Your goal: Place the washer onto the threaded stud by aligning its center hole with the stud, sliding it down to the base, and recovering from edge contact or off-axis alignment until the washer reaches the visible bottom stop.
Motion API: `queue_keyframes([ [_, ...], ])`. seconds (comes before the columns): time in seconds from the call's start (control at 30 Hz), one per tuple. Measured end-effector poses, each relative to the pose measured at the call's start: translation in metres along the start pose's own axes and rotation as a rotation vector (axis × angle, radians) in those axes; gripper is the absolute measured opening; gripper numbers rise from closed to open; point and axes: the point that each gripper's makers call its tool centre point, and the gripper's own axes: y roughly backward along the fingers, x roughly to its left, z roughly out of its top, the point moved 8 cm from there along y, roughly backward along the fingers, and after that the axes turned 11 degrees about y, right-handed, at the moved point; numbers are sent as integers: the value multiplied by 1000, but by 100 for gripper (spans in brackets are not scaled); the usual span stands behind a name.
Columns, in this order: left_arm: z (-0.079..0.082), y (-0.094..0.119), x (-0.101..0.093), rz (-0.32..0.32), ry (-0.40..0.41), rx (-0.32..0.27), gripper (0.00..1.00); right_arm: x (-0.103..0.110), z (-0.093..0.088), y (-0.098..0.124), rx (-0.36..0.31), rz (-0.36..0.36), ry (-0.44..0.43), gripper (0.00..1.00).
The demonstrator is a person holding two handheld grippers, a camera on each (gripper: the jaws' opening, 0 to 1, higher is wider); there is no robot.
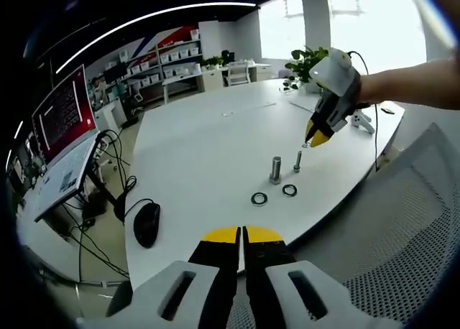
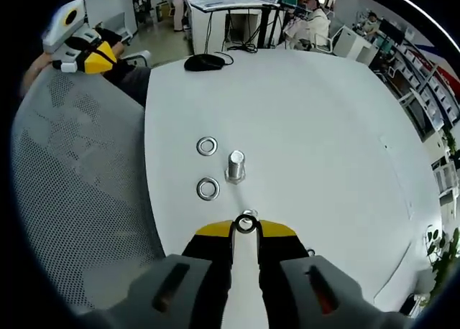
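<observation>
- Right gripper (image 2: 245, 225) had its yellow-tipped jaws pressed together on a washer (image 2: 245, 224), pinched by its edge so the center hole stayed free to meet a stud.
- Directly beneath those tips, the slim threaded stud (image 1: 297, 161) stood upright on the white table (image 2: 309, 113); in the left gripper view the right gripper (image 1: 318, 137) hung just above and beside it, likely lining up the hole, with the washer not yet threaded on.
- Just ahead of the tips stood a thicker bolt (image 2: 235, 167), with two spare washers (image 2: 207, 146) lying flat to its left.
- Left gripper (image 1: 242, 235) hovered with jaws together and empty, held back off the table's near edge, seemingly to keep clear.
</observation>
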Motion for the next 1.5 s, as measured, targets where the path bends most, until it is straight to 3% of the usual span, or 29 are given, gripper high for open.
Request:
queue_keyframes([
  [0.27,-1,1,0,-5,-1,-1,0,-5,-5,-16,56,10,16,14],
  [1.5,1,0,2,6,12,-12,0,-8,-14,-56,103,106,6,14],
])
